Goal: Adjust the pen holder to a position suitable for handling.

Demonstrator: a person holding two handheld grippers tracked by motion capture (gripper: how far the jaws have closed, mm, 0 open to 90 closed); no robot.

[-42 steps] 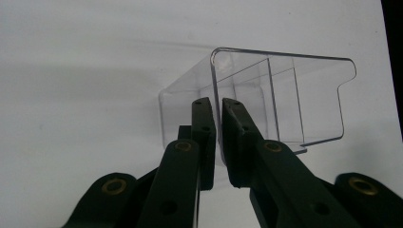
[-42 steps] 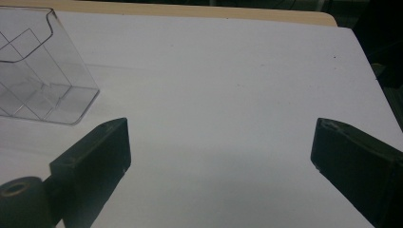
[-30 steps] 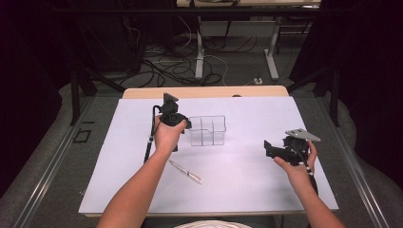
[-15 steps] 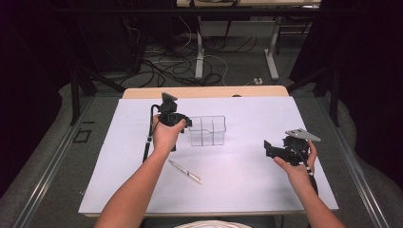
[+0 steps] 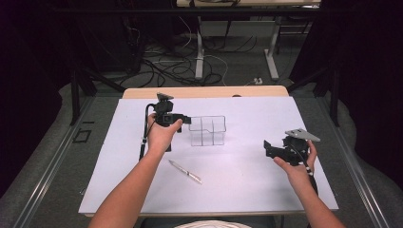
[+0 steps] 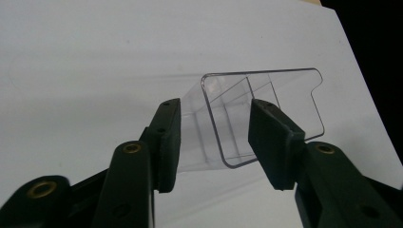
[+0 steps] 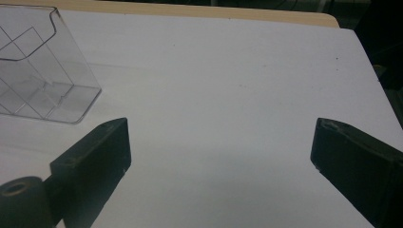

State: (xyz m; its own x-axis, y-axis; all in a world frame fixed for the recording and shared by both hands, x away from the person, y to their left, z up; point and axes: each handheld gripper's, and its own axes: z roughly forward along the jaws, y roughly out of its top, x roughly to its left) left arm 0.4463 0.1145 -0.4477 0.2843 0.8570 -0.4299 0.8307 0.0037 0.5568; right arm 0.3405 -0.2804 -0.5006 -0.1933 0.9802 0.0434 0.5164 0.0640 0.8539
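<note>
Clear plastic holder [image 5: 207,131]: stood upright on the white sheet [image 5: 247,190], near mid-table.
Left gripper [image 6: 216,142]: held at the holder's left end; jaws just opened partway, holder's end wall seen between the pads, no pad pressed on it.
Right gripper [image 7: 218,156]: held wide, nothing between the pads, well apart from the holder.
Pen [image 5: 185,171]: laid flat nearer the person.
</note>
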